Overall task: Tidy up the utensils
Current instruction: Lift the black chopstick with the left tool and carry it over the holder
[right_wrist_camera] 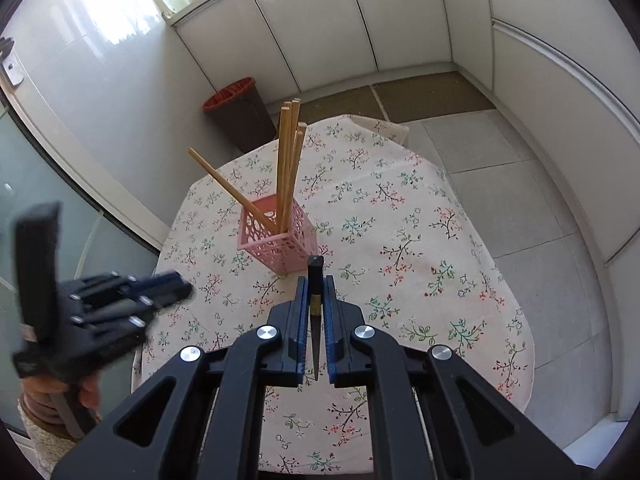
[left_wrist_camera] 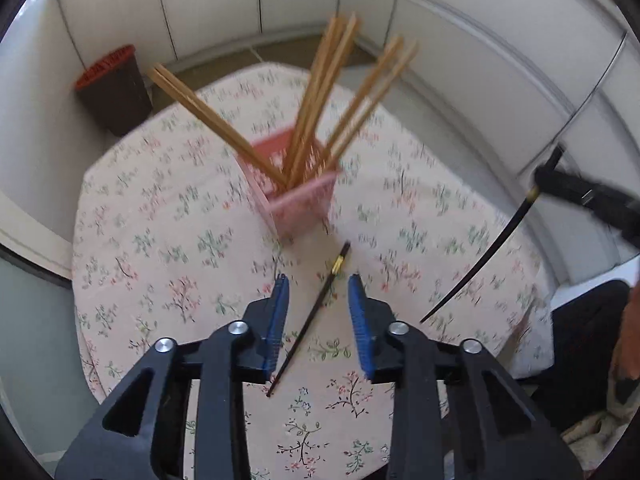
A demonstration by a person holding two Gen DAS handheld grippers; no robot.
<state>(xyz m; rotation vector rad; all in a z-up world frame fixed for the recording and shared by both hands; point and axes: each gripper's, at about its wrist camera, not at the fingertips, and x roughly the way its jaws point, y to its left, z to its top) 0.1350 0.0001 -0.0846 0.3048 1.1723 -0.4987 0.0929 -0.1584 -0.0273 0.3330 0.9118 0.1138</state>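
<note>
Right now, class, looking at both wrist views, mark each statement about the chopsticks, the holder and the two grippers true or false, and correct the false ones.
1. The right gripper grips a black chopstick. True.
2. The pink holder lies on its side. False: it stands upright.
3. A second black chopstick lies on the floral tablecloth between the fingers of the open left gripper. True.
4. The holder contains metal spoons. False: it holds wooden chopsticks.
</note>
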